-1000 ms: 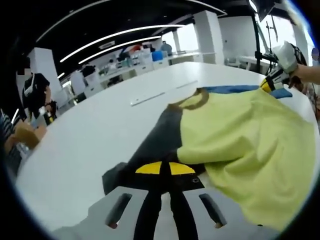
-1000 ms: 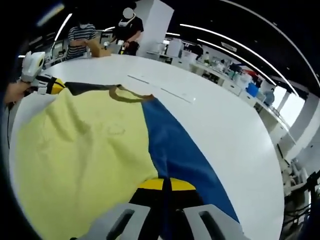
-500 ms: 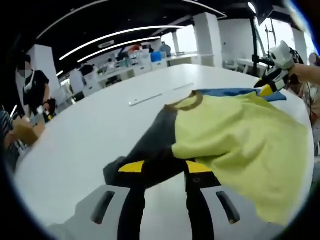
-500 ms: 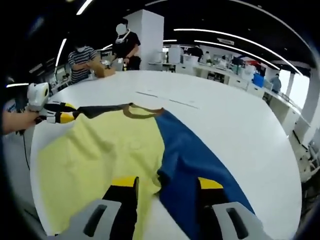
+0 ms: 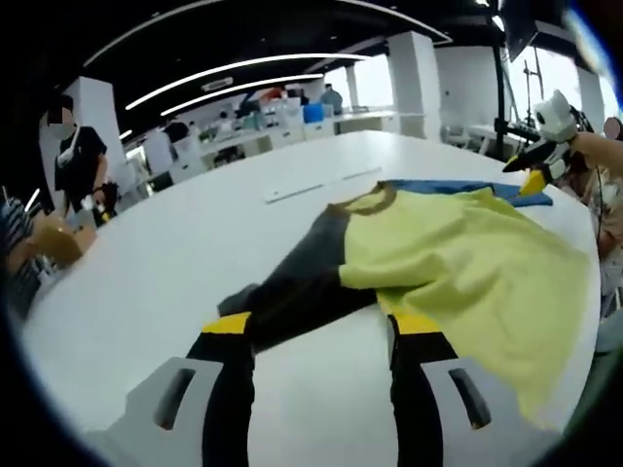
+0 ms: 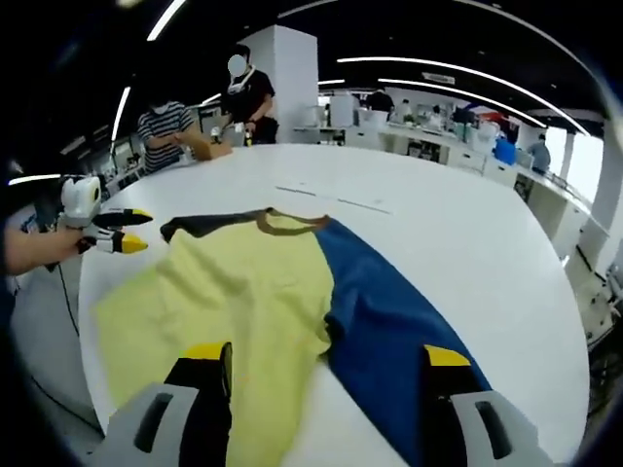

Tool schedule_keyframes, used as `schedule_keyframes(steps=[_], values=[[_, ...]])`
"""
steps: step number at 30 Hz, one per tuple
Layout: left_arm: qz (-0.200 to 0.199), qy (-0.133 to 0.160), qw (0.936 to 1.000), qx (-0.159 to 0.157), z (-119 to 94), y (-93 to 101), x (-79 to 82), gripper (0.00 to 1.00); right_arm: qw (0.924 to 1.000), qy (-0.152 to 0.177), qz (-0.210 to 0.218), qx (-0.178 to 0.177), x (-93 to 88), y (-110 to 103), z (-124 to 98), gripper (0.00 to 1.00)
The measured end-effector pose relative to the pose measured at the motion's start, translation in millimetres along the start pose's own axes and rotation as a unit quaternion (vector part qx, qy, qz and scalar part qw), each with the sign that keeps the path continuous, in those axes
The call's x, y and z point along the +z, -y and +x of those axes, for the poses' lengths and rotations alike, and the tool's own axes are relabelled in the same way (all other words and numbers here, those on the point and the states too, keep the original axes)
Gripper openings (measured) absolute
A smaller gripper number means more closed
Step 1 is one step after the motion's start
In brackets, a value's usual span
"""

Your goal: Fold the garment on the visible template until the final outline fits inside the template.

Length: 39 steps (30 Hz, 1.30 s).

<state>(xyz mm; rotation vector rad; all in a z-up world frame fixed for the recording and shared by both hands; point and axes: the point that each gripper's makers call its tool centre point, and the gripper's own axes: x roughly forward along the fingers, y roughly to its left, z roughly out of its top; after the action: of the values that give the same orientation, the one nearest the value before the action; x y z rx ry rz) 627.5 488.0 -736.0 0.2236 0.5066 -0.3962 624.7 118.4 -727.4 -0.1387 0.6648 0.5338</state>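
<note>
Garment: we see a yellow-bodied shirt with one dark grey sleeve, one blue sleeve and a brown collar (image 5: pixel 458 258) spread flat on the large white oval table (image 5: pixel 185 263) (no container sits anywhere near it).
Grey sleeve: in the left gripper view it reaches toward us and its cuff lies between the jaws, touching neither as far as we can tell.
Blue sleeve: in the right gripper view the same shirt (image 6: pixel 263 292) sends its blue sleeve down toward that gripper's right-hand jaw.
Left gripper (image 5: pixel 321 336): jaws spread wide, holding nothing; we also see it at the shirt's far edge (image 6: pixel 124 232), parted.
Right gripper (image 6: pixel 326 362): jaws wide apart, nothing held; across the table it hangs above the blue sleeve (image 5: pixel 532 167).
Background: people stand by distant desks.
</note>
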Motion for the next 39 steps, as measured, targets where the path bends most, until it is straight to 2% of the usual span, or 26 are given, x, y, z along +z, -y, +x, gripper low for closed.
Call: schedule_keyframes(steps=[2,8,14,20,24,26,31,35,39], values=[[-0.02,0.0,0.9998,0.005,-2.4,-4.8,-2.5,0.57,1.0,0.004,0.003,0.002,1.2,-2.1,-4.5,0.86],[-0.044,0.001,0.9989,0.017,-7.6,-17.6,-8.0,0.64,0.9995,0.013,0.027,0.003,0.0,-3.7,-15.6,0.99],[-0.071,-0.004,0.9972,0.025,-8.9,-29.4,-15.3,0.68,0.9994,0.016,0.03,0.004,-3.7,-5.5,-26.3,0.99],[-0.094,-0.009,0.9948,0.038,-7.6,-42.2,-22.6,0.67,0.9993,0.024,0.028,0.01,-3.6,-5.3,-32.9,0.99],[-0.108,-0.005,0.9932,0.044,-6.0,-49.7,-23.2,0.63,0.9992,0.027,0.025,0.016,-4.4,-8.6,-36.4,0.99],[-0.108,-0.009,0.9928,0.051,-5.7,-52.3,-23.8,0.59,0.9992,0.027,0.023,0.017,-5.2,-9.6,-37.9,0.99],[-0.109,0.006,0.9913,0.073,-4.1,-63.9,-14.5,0.47,0.999,0.029,0.025,0.024,-7.3,-13.0,-40.8,0.99],[-0.113,0.01,0.9904,0.079,1.3,-68.1,-9.8,0.39,0.9989,0.028,0.027,0.024,-10.1,-14.0,-42.0,0.99],[-0.114,-0.001,0.9904,0.078,11.9,-67.4,-11.9,0.34,0.9989,0.025,0.028,0.027,-13.6,-15.7,-42.9,0.99]])
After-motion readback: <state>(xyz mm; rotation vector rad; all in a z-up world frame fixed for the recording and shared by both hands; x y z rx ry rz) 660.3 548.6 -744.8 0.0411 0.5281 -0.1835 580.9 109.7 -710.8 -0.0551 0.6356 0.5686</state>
